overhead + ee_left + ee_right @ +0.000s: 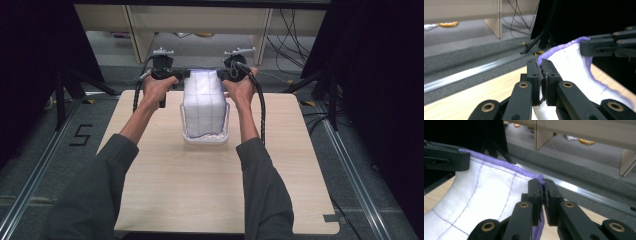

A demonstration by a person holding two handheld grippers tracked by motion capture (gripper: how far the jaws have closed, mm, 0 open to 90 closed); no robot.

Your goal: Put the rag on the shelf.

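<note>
A white cloth [202, 100] with thin purple grid lines and a purple hem hangs stretched between my two grippers, above the far part of the table. Its lower end drops into a clear plastic box [226, 131]. My left gripper [176, 76] is shut on the cloth's left top corner [540, 60]. My right gripper [223, 75] is shut on the right top corner [540, 179]. In the left gripper view the right gripper's black jaws [599, 47] pinch the far corner. In the right gripper view the left gripper's jaws [446, 160] hold the other end of the cloth [486, 192].
The light wooden table [200, 195] has bare surface in front of the box. Beyond its far edge lie a grey floor, a metal rail [461, 75], wooden shelf legs [137, 40] and loose cables [290, 30]. Dark curtains stand on both sides.
</note>
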